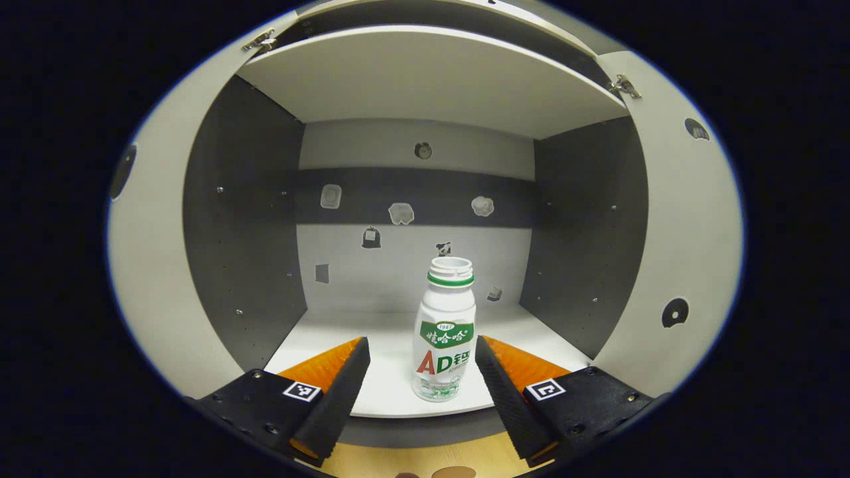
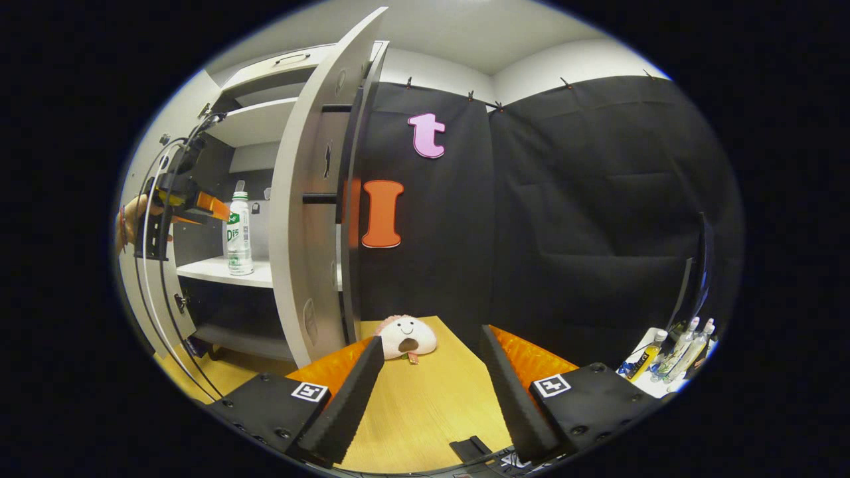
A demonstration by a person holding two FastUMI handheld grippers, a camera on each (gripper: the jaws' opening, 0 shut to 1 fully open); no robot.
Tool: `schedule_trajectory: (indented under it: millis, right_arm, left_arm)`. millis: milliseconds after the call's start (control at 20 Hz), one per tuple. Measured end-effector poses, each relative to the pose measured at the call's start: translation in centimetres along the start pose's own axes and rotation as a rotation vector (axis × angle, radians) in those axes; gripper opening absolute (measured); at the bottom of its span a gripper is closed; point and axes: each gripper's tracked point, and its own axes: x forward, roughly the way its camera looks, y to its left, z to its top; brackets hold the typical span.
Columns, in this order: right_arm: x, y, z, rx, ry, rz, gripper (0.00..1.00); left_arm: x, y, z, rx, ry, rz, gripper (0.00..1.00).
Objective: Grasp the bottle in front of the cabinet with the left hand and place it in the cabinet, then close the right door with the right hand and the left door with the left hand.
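We count one bottle (image 1: 444,330) upright on the cabinet shelf (image 1: 392,392), at lower centre of the left gripper view. Two cabinet doors stand open, a left door (image 1: 149,265) and a right door (image 1: 684,245). Two grippers are in view, each with two fingers: the left gripper (image 1: 420,382) and the right gripper (image 2: 430,388). On the desk (image 2: 425,405) lies one plush toy (image 2: 406,336). At the lower right of the right gripper view we make out about three small bottles (image 2: 671,352) (too small to be certain).
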Motion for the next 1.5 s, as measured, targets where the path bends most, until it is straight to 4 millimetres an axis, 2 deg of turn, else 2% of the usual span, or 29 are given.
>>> schedule_trajectory:
  millis: [250,350,400,450,600,650,700,750,800,950,1000,1050,1150,1200,1250,1450,1500]
  right_arm:
    - [2.2,0.2,0.6,0.018,-0.015,0.001,0.97]
    - [2.9,1.4,0.8,0.023,-0.012,0.032,0.97]
    - [3.1,1.8,1.0,0.008,-0.013,0.042,0.9]
    - [3.2,2.1,1.2,-0.012,-0.018,0.048,0.96]
    - [3.4,3.1,1.5,-0.061,-0.036,0.071,0.96]
    - [3.5,3.2,1.4,-0.072,-0.039,0.067,0.9]
    - [3.4,3.1,1.3,-0.077,-0.041,0.067,0.95]
    - [3.5,3.1,1.4,-0.078,-0.041,0.074,0.95]
    - [3.7,3.2,1.4,-0.077,-0.036,0.081,0.89]
    - [3.6,3.3,1.5,-0.089,-0.035,0.078,0.89]
    - [3.5,3.3,1.5,-0.095,-0.035,0.073,0.95]
    - [3.5,3.3,1.6,-0.099,-0.039,0.069,0.88]
    - [3.4,3.6,1.5,-0.096,-0.04,0.072,0.88]
    - [3.4,3.9,1.4,-0.091,-0.033,0.081,0.87]
    - [3.3,4.3,1.3,-0.086,-0.025,0.093,0.94]
    - [2.7,6.3,1.3,-0.079,-0.021,0.147,0.94]
    - [2.6,6.8,1.3,-0.081,-0.023,0.159,0.87]
  left_arm:
    - [-8.3,1.1,1.1,0.045,-0.119,0.057,0.96]
    - [-11.4,0.9,0.5,0.034,-0.146,0.061,0.96]
    - [-13.0,1.0,0.0,0.029,-0.155,0.067,0.95]
    - [-14.5,1.4,-0.6,0.019,-0.159,0.08,0.94]
    - [-18.9,2.1,-2.5,-0.019,-0.171,0.118,0.96]
    - [-20.3,2.5,-3.1,-0.016,-0.176,0.129,0.96]
    - [-21.3,2.9,-3.4,-0.011,-0.186,0.144,0.96]
    - [-22.4,3.2,-3.6,-0.017,-0.205,0.156,0.96]
    - [-23.4,3.1,-4.0,-0.03,-0.21,0.153,0.96]
    - [-25.1,3.4,-5.1,-0.056,-0.212,0.15,0.96]
    - [-25.4,3.8,-5.3,-0.054,-0.213,0.16,0.95]
    - [-25.7,4.0,-5.5,-0.049,-0.211,0.165,0.95]
    - [-26.2,4.5,-6.1,-0.048,-0.195,0.179,0.95]
    - [-26.6,4.5,-6.3,-0.055,-0.187,0.182,0.96]
    - [-27.0,4.8,-6.5,-0.066,-0.18,0.189,0.96]
    - [-27.3,4.6,-6.8,-0.112,-0.176,0.181,0.93]
    - [-27.2,4.5,-6.7,-0.111,-0.176,0.178,0.96]
